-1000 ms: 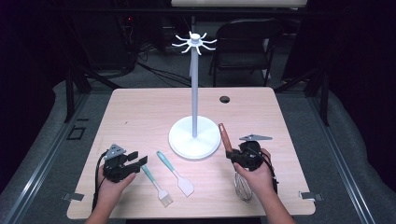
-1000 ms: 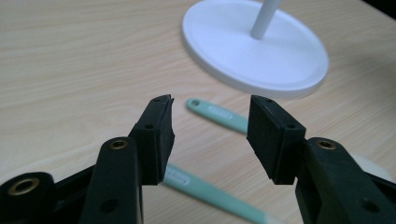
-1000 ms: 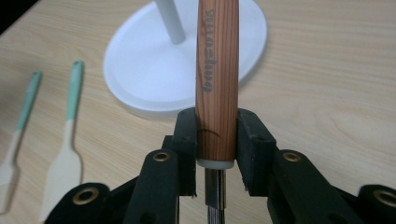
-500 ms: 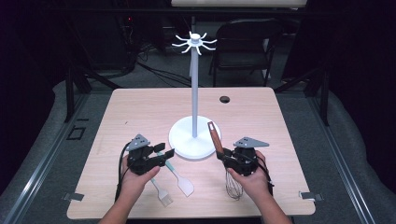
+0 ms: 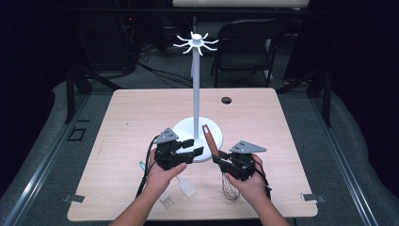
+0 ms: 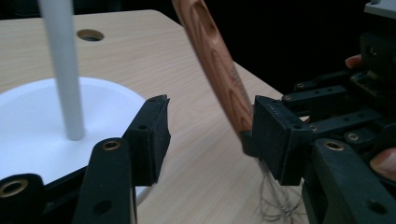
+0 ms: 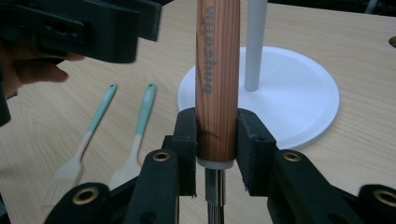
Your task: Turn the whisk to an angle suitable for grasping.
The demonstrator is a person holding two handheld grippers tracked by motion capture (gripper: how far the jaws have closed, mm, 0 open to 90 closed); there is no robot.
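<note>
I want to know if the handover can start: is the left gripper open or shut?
Open. The left gripper has just been opening; its pads stand apart, and the whisk handle lies between them, unpressed, held by the right gripper.

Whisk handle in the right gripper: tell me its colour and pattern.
Reddish-brown wood with lengthwise grain, on the whisk handle; clearest in the right gripper view.

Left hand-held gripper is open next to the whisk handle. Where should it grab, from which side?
Probably the bare upper part of the wooden handle of the whisk, above the right hand-held gripper, whose jaws clamp its lower end by the ferrule. The handle stands tilted, wires hanging below, so come in level from the stand side with the left hand-held gripper, whose jaws have just been opening, empty, one to each side.
</note>
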